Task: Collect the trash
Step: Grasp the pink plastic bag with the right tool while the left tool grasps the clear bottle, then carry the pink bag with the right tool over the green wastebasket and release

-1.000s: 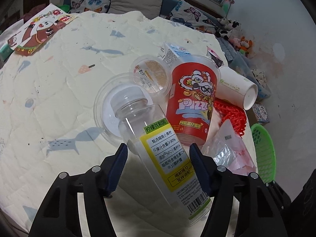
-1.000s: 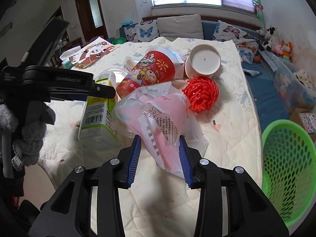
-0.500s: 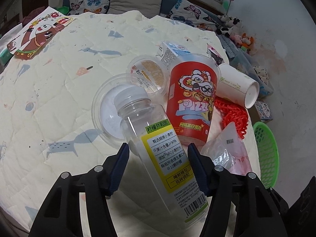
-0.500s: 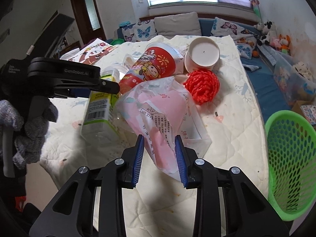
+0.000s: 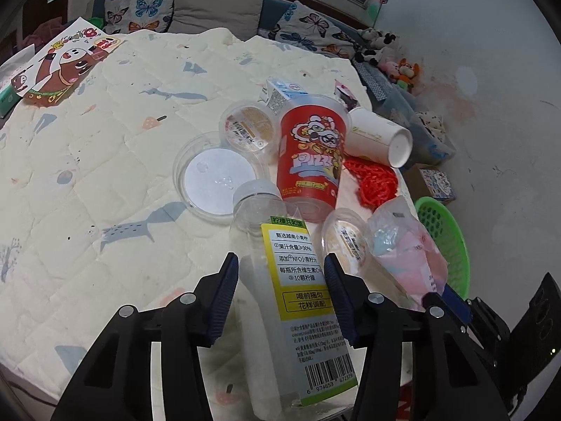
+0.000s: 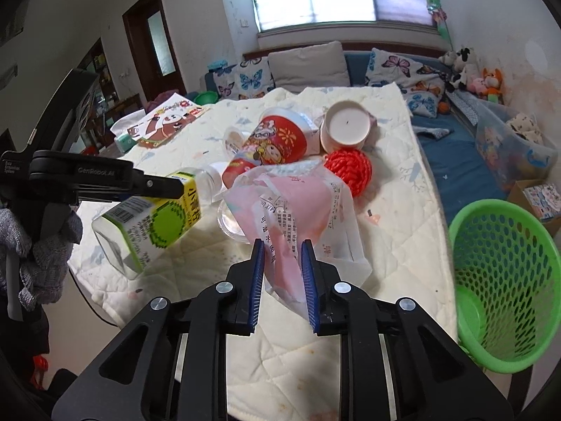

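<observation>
Two grippers, both loaded. Left gripper (image 5: 280, 270) has just been closing and its pads now clamp the clear plastic bottle (image 5: 277, 280) across the yellow-green label; cap end points away from the camera, base toward it. From the right wrist view the bottle (image 6: 150, 221) hangs tilted above the quilt edge, cap end higher than the base, off the surface.

Right gripper (image 6: 280, 259) has also just been closing; jaws nearly together, pinched on the pink-and-clear plastic bag (image 6: 291, 210). Bag's upper part stands up ahead of the pads, lower tail droops below them.

Rest of the trash sits on the quilted table cover (image 5: 105, 161): red Pizza cup (image 5: 310, 161) upright, white paper cup (image 5: 380, 137) on its side just beside it, red mesh netting (image 5: 373, 182) under the paper cup, clear round lid (image 5: 217, 179) left of the red cup, small clear tub (image 5: 247, 128) behind the lid.

Green basket (image 6: 505, 280) is off the table's right edge, lower than the tabletop, well apart from both grippers.
</observation>
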A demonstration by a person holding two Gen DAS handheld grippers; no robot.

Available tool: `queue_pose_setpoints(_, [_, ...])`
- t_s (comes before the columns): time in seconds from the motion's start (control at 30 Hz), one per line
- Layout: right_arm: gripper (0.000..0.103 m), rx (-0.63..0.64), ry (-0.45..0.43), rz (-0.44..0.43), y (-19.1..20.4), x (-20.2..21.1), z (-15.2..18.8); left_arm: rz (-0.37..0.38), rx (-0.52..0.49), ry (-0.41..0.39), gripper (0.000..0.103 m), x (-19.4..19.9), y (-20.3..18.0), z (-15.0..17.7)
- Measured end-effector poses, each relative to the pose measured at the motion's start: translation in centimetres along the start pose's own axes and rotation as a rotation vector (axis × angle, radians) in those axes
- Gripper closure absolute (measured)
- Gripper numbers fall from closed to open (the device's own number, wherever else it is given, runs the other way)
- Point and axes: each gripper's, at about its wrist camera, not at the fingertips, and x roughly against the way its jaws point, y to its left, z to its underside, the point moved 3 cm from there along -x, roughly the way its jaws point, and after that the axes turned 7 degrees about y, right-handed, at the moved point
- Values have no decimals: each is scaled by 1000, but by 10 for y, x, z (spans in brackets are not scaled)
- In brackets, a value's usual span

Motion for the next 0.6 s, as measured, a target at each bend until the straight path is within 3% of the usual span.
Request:
queue_pose_setpoints(0.33, [82,-35,-20,38,-12,15,5,-16,-17,45,55,-11,8,13])
queue_pose_setpoints(0.6, [83,-64,-27,50,-23,20,8,-73,-52,81,53,-25,4,16])
